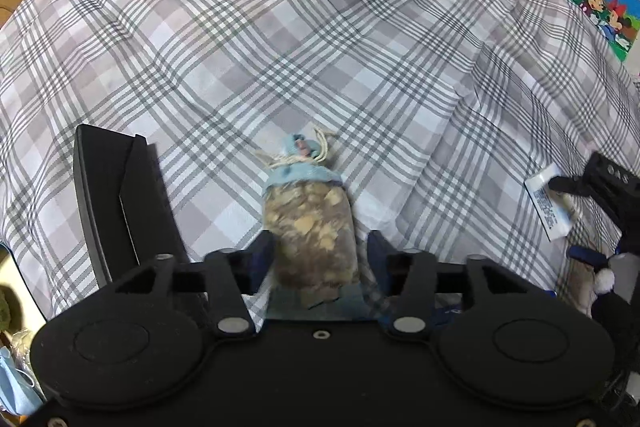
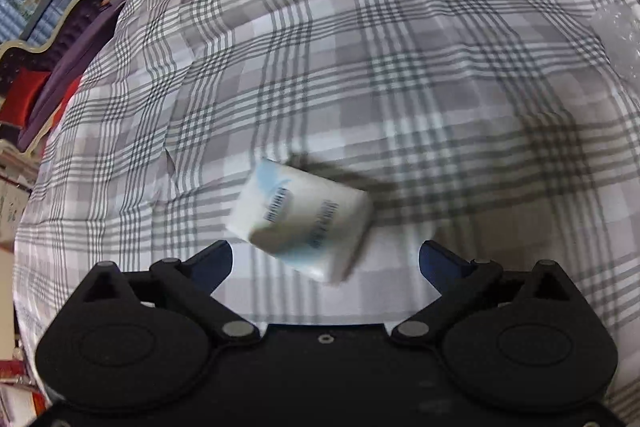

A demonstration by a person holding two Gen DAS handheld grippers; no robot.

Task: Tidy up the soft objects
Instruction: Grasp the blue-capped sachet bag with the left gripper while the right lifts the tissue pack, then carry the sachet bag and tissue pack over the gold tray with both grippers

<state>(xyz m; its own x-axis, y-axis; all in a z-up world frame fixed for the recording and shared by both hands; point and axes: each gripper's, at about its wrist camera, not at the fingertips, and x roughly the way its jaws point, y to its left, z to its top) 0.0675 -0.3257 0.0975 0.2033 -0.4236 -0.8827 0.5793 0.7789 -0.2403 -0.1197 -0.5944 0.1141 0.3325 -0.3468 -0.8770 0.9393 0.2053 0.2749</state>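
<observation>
1. Grey-and-white plaid bedcover [image 1: 280, 39] is filling both views; a cartoon-print board [image 1: 604, 7] is standing at its far right edge in the left wrist view.
2. Your left gripper [image 1: 320, 247] is pointing steeply down, its fingers [image 1: 262, 251] flanking a drawstring pouch [image 1: 310, 219] of brownish contents lying on the cover; the left pad is touching it, the right is showing a small gap.
3. Your right gripper [image 2: 326, 259] is standing with fingers [image 2: 218, 259] spread wide, neither touching anything.
4. A white tissue pack [image 2: 300, 219] is sitting blurred and tilted between and just ahead of those fingers, casting a shadow on the cover.
</observation>
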